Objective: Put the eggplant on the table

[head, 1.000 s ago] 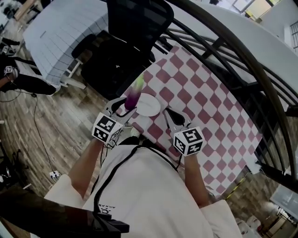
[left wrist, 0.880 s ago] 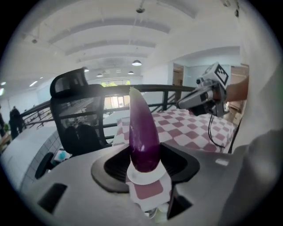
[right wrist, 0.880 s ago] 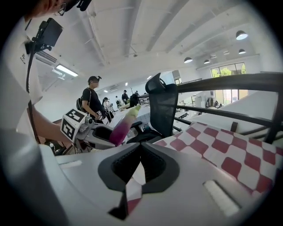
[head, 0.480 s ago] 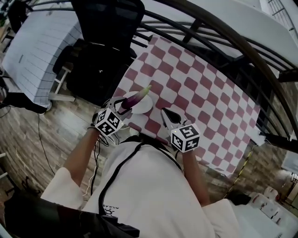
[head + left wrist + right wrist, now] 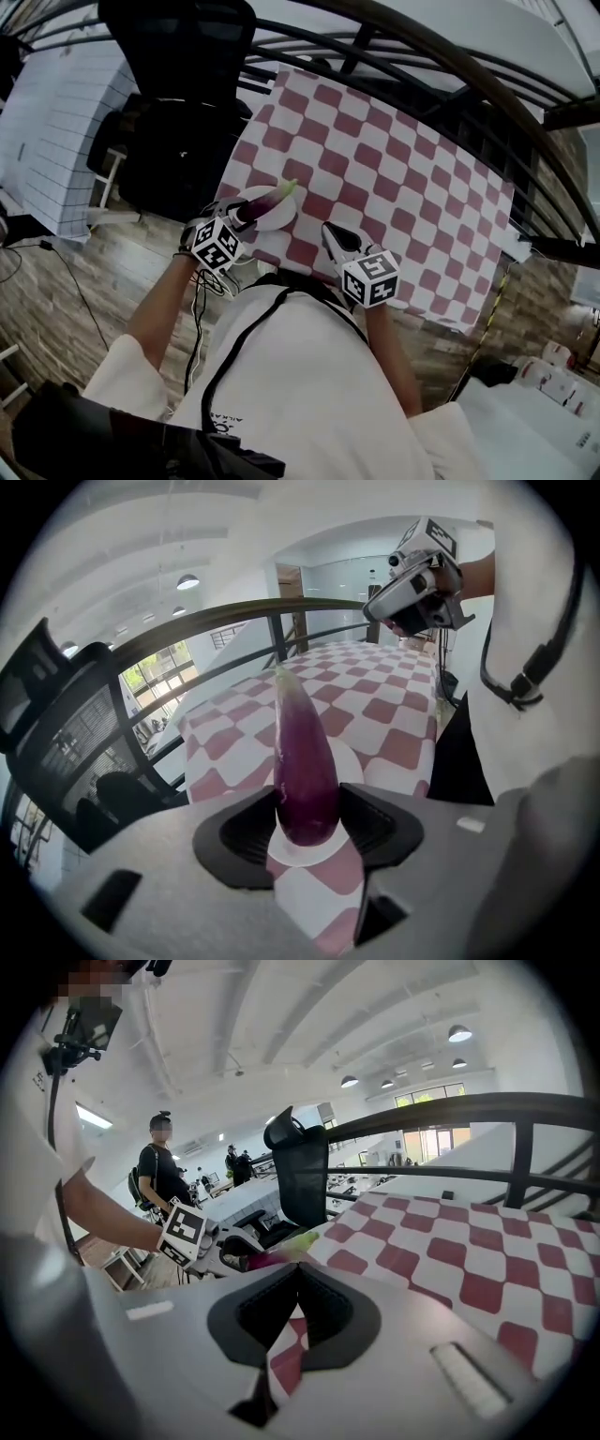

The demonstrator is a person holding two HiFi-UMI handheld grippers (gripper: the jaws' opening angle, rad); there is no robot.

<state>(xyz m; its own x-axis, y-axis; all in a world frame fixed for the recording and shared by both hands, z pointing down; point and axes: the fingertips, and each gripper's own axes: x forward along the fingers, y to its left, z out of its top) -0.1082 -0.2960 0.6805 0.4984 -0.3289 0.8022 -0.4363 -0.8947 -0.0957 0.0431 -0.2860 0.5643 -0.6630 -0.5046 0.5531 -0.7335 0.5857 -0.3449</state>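
Eggplant (image 5: 267,201) – purple, with a pale green tip – is clamped at its thick end between the jaws of the left gripper (image 5: 246,215). It lies over a white plate (image 5: 284,219) and points toward the middle of the bench (image 5: 403,178). Whether it touches the plate cannot be told.

The plate sits at the bench's near left corner, close to both the near edge and the left edge. Beyond the left edge stands a black office chair (image 5: 173,66). A dark railing (image 5: 441,52) curves along the far side. Red-and-white checked cloth stretches open from the plate toward the far and right edges.

The right gripper (image 5: 332,235) hangs over the near edge, to the right of the plate and apart from it. Its jaws are closed together with nothing between them.

Compared with a second ago, the eggplant – then raised steeply above the plate – now sits lower and flatter. The left gripper has sunk and rolled with it, its grip unchanged. The right gripper has shifted only slightly.
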